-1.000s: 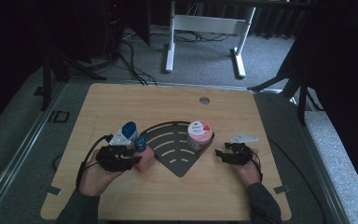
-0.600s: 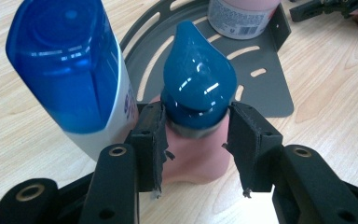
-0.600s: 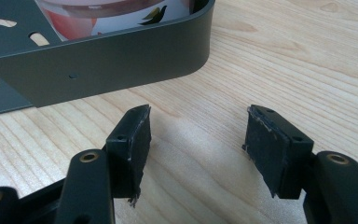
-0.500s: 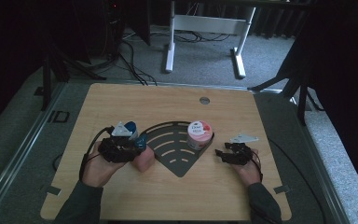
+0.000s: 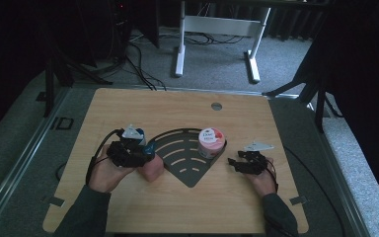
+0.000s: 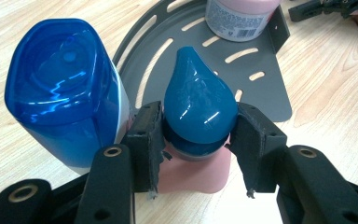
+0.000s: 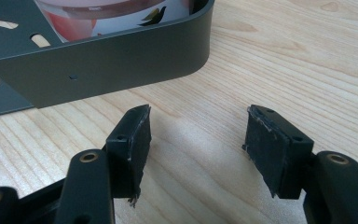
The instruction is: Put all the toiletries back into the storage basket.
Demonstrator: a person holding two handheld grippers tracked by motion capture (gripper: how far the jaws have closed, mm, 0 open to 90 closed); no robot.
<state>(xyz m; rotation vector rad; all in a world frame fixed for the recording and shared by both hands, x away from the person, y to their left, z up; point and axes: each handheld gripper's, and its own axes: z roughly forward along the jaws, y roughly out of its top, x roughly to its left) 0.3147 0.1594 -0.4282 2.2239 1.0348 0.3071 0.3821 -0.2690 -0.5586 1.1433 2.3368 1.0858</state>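
Left hand-held gripper point(image 6: 193, 140) sits at the left edge of the dark grey fan-shaped rack point(image 6: 265, 88), on the wooden surface point(image 5: 177, 106). Between its jaws stands a pink bottle with a teal teardrop cap point(image 6: 198, 109), upright, just outside the rack's curved rim. The jaws have just been opening; the left pad looks close against the cap's collar, the right pad stands a sliver off it, so the grip reads as released, bottle still between the pads. Immediately beside that bottle, on the outer side of the left jaw, stands a taller bottle with a glossy blue cap point(image 6: 63, 88), touching or nearly touching the jaw.

Right hand-held gripper point(image 7: 196, 140) rests low over the surface near the rack's right corner, jaws apart with bare wood between them. The rack's raised wall point(image 7: 121, 56) lies just ahead of it.

A pink-lidded Dove jar point(image 5: 210, 141) stands inside the rack at its right end, against the wall.
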